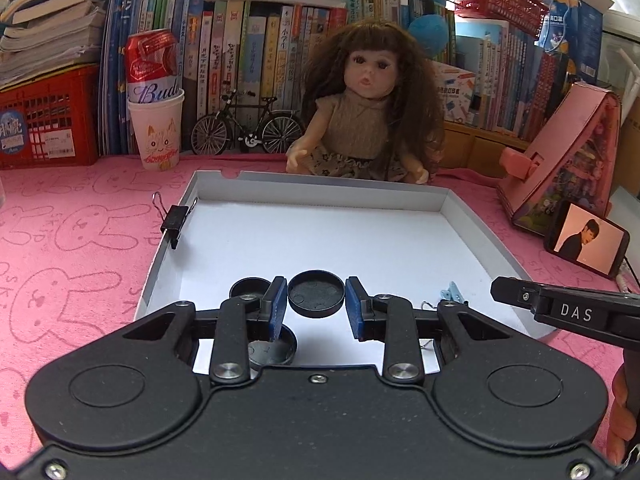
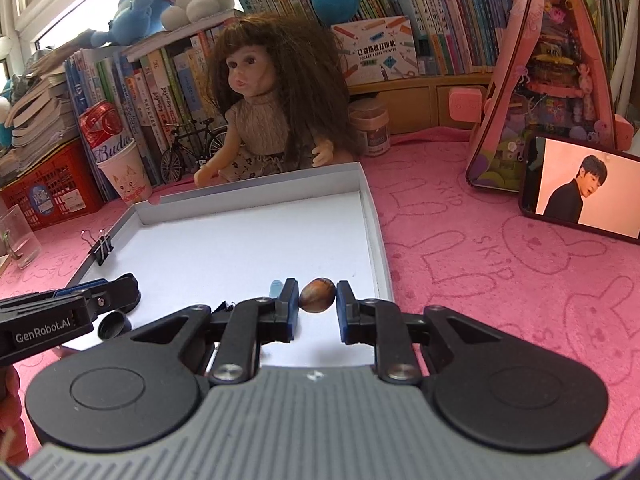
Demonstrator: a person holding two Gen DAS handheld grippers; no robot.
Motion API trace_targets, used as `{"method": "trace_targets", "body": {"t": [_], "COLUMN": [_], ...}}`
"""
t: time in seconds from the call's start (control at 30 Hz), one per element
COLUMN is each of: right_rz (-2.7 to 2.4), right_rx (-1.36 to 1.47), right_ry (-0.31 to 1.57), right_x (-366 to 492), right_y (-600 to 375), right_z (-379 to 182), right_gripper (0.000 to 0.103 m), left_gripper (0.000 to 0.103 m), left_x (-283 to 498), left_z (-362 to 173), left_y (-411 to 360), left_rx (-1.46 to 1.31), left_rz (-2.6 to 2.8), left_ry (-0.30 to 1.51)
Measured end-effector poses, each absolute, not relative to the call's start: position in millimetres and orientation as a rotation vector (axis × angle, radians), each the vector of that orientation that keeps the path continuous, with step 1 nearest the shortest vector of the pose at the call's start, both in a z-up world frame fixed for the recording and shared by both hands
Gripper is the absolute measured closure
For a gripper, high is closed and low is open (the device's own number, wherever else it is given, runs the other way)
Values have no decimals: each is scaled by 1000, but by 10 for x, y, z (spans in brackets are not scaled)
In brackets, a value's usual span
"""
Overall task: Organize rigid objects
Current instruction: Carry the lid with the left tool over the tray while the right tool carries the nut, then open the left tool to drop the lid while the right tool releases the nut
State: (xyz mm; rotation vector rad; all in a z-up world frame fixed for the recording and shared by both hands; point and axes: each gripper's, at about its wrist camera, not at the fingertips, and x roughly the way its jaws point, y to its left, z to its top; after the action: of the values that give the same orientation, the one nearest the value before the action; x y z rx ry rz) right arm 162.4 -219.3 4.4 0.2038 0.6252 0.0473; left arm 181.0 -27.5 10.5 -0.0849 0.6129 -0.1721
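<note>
Lid (image 1: 316,293), black and round, sits pinched in the left gripper (image 1: 316,306) at lower centre, over the white tray (image 1: 320,194). The right gripper (image 2: 317,308) clamps a brown nut (image 2: 317,295). Keep both grips level; lower onto bare tray floor, clear of the other lids (image 1: 248,286).

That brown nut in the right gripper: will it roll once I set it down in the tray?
Probably. The nut looks rounded and smooth, and the tray floor is flat, so it may roll until a wall stops it. The right gripper pinches it by narrow sides, so it might also slip.
</note>
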Motion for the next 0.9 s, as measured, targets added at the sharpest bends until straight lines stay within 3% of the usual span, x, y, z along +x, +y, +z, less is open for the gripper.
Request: {"method": "trace_targets", "body": {"t": [0.9], "right_rz": [43], "right_rx": [186], "right_ry": [668], "right_x": [1763], "right_y": [-2121], "right_z": [-77], "right_gripper": [78], "left_gripper": [73], "left_x": [1886], "left_z": [-102], "left_y": [-385], "left_rx": [-50], "left_rz": [-167], "left_ry": [669]}}
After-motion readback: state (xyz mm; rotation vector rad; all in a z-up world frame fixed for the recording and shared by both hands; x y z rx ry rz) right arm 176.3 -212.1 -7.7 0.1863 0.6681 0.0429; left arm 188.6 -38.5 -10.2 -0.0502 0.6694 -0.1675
